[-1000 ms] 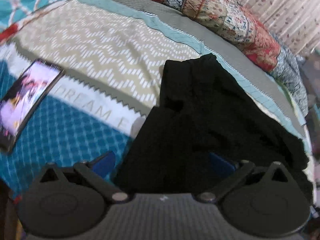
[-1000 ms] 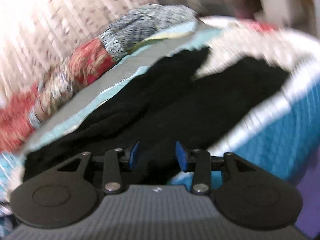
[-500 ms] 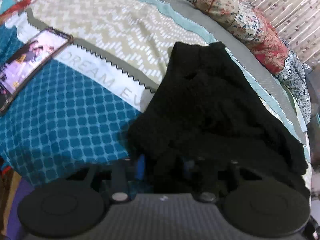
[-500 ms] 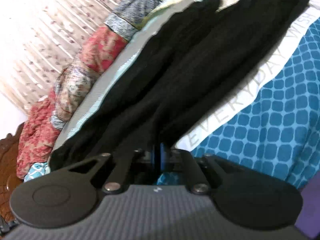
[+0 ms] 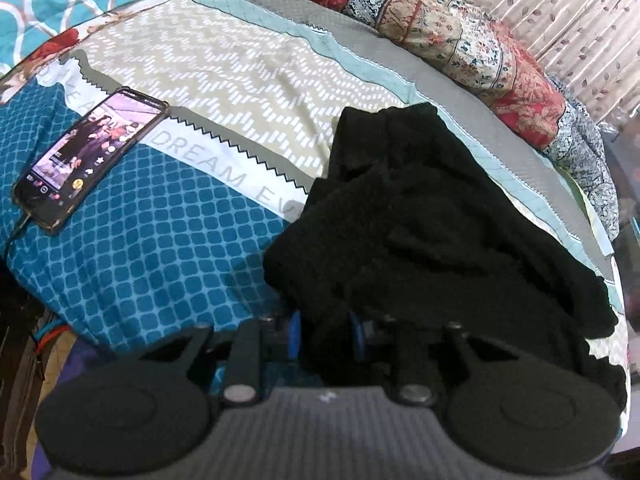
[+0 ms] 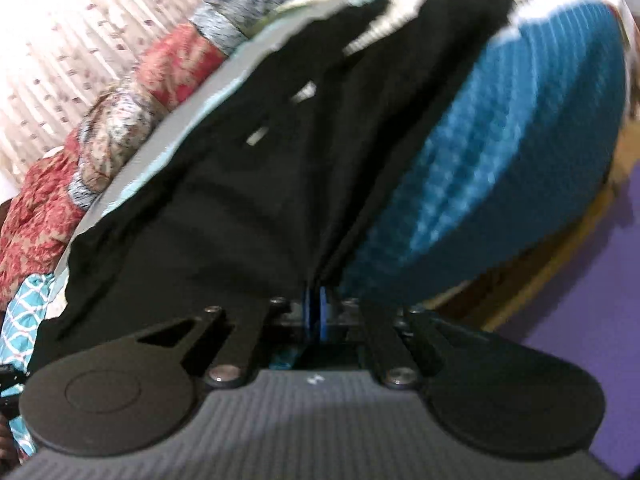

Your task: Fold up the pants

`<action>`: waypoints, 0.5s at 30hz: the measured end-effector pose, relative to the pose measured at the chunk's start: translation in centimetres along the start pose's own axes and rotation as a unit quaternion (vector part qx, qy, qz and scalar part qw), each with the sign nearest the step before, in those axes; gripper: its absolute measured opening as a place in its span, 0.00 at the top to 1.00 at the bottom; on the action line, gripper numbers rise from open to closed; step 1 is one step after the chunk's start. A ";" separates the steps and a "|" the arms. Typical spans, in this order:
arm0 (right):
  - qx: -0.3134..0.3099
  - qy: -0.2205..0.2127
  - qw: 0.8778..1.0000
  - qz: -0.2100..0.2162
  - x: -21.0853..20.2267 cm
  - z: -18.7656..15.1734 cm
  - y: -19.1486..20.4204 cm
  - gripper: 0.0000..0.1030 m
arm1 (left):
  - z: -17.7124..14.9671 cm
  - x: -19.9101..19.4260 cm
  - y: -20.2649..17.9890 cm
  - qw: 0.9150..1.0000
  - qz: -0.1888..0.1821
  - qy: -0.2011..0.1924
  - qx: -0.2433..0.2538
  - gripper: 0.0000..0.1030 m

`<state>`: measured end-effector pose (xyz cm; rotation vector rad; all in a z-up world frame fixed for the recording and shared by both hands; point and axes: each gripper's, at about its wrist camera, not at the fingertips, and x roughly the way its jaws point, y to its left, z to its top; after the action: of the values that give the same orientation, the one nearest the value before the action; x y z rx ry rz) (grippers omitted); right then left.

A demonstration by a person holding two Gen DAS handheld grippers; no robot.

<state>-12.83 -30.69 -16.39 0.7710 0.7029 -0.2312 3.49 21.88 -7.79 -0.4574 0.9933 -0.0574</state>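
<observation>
Black pants (image 5: 432, 216) lie bunched on the patterned bedspread (image 5: 168, 236). My left gripper (image 5: 326, 338) is shut on a thick fold of the pants at their near edge, its blue pads (image 5: 295, 334) pressed on the cloth. In the right wrist view the pants (image 6: 256, 184) stretch away toward the far end of the bed. My right gripper (image 6: 316, 314) is shut on a thin edge of the pants, its blue pads (image 6: 307, 312) almost together. That view is motion blurred.
A lit phone (image 5: 90, 156) with a cable lies on the bedspread at the left. Patterned quilts (image 5: 460, 32) are rolled along the far side by a curtain. The bed's near edge drops to a purple floor (image 6: 580, 320).
Both grippers have shut on the pants, having been open 1.0 s ago. The left end has been bunched and drawn toward me. The right end is pulled taut.
</observation>
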 end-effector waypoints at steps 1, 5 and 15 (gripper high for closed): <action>0.000 0.002 1.000 -0.005 0.5 0.0 0.3 0.92 | 0.0 0.0 0.0 1.000 0.001 -0.001 0.003 0.79; -0.003 0.014 1.000 -0.006 1.2 0.8 0.8 0.75 | -0.4 0.7 -0.3 0.999 0.015 0.021 0.025 0.68; -0.018 -0.086 0.995 -0.041 -4.1 5.8 -1.0 0.61 | 5.4 -2.9 -1.6 0.988 0.069 -0.070 0.121 0.49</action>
<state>-13.53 -35.74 -11.32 0.6790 0.5739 -0.3545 6.55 23.03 -2.37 -0.1666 0.8639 -0.0207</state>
